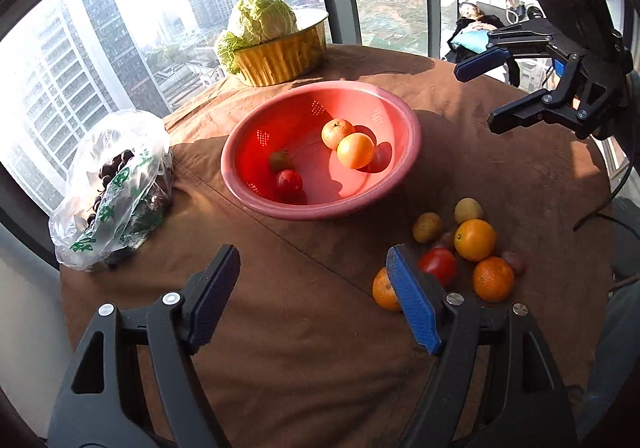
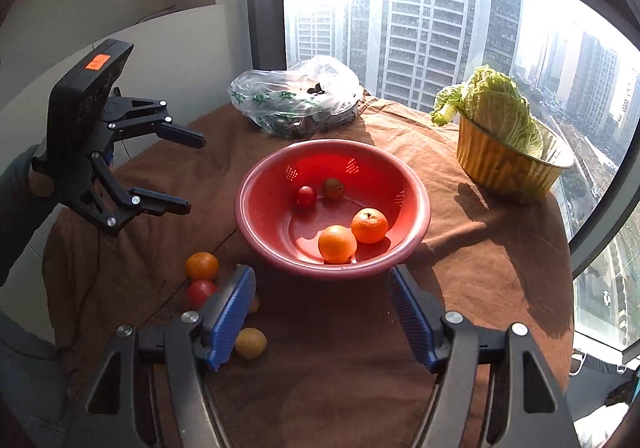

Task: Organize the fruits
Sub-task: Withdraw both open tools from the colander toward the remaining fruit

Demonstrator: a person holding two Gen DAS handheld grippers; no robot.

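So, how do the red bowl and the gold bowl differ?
The red bowl stands mid-table with perforated walls; the gold bowl stands near the window edge, its wall ribbed. The red bowl holds four small fruits; the gold bowl holds one cabbage. Both are round, upright and rest on the brown cloth.

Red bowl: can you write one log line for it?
red bowl: two oranges, two small red fruits | left gripper: open | right gripper: open

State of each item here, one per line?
Red bowl: upright, holds four fruits.
Loose fruits: clustered on the cloth, outside the bowl.
Plastic bag: lying closed around dark fruit.
Cabbage: sitting in gold basin.
Left hand-held gripper: open, empty.
Right hand-held gripper: open, empty.
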